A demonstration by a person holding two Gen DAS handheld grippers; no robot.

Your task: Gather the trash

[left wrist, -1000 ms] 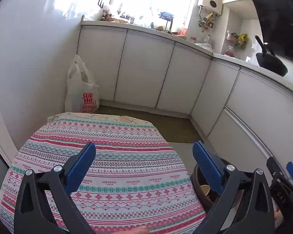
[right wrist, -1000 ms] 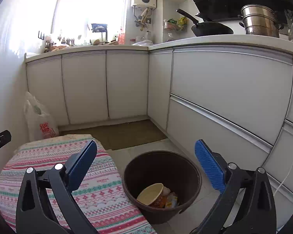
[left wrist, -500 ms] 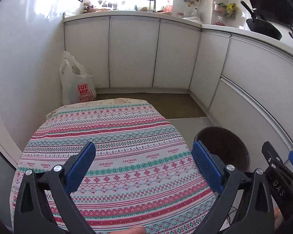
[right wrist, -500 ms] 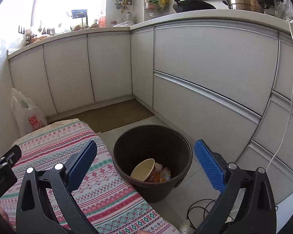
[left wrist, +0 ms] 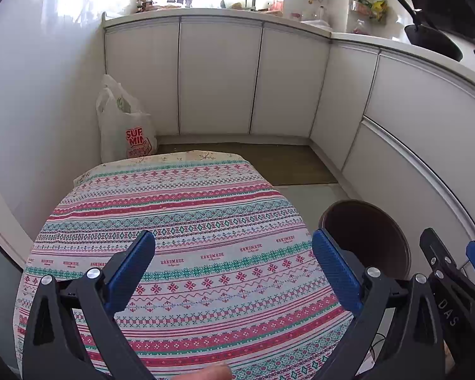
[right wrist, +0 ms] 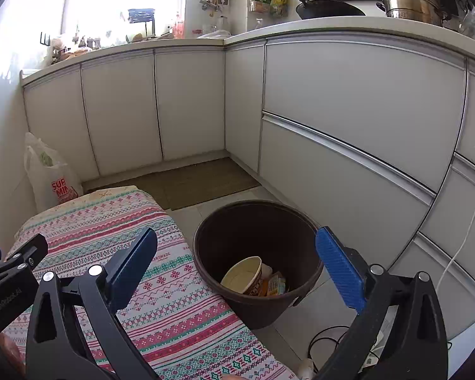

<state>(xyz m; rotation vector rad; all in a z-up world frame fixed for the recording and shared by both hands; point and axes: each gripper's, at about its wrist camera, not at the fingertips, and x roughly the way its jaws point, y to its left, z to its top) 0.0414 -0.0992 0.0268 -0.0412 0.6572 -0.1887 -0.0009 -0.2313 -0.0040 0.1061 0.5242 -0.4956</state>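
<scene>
Left wrist view. The left claw [left wrist: 232,264] is held wide apart and empty above the bench [left wrist: 174,209], which is covered by a striped patterned cloth. Compared with a second ago, the view has been raised and drawn back: more of the cloth's far edge and of the floor mat [left wrist: 269,164] is now shown, and the brown bin [left wrist: 364,234], then almost hidden behind the right finger, is exposed beside the bench. No trash is seen on the cloth, so collection from the bench is judged to be finished or nearly so. A white plastic bag [left wrist: 123,129] stands on the floor against the wall, beyond the bench. The bin's contents are not visible from here. At the right margin part of the other claw's frame is cut off, and a fingertip intrudes at the bottom edge.

Right wrist view. The right claw [right wrist: 236,262] is likewise spread wide and carries nothing. Over the last second the camera has been lifted and pulled away from the bin [right wrist: 256,221], whose whole rim is now seen, touching or just beside the bench [right wrist: 161,285]. The collected trash lies at the bottom: a paper cup [right wrist: 242,274] on its side and a small carton [right wrist: 275,285] beside it; anything underneath is hidden. The withdrawal is taken to mark the end of a drop. Whether the plastic bag [right wrist: 52,174] holds trash cannot be told. A cable [right wrist: 326,335] on the floor is partly cut off.
</scene>
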